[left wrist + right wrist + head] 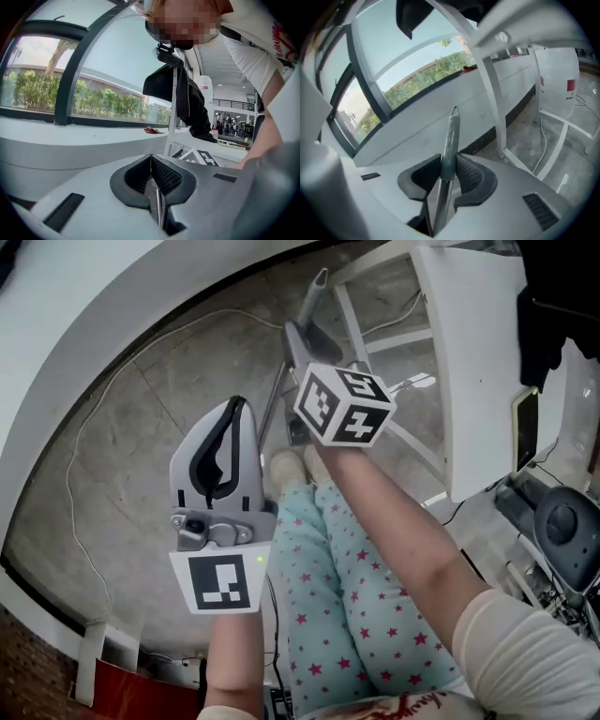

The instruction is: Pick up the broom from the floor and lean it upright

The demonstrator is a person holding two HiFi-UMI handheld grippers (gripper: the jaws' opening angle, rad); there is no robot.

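The broom's grey handle sticks up and forward out of my right gripper, whose pads are shut on it. Below the gripper the thin metal shaft runs down toward the floor; the brush end is hidden behind the person's legs. My left gripper hangs to the left of the shaft, apart from it, with its pads together and nothing between them. In the left gripper view the right gripper's marker cube shows just beyond the jaws.
A white table on white frame legs stands close behind and right of the broom. A curved white window ledge bounds the concrete floor, where a cable lies. Star-patterned legs are below; a chair base sits at right.
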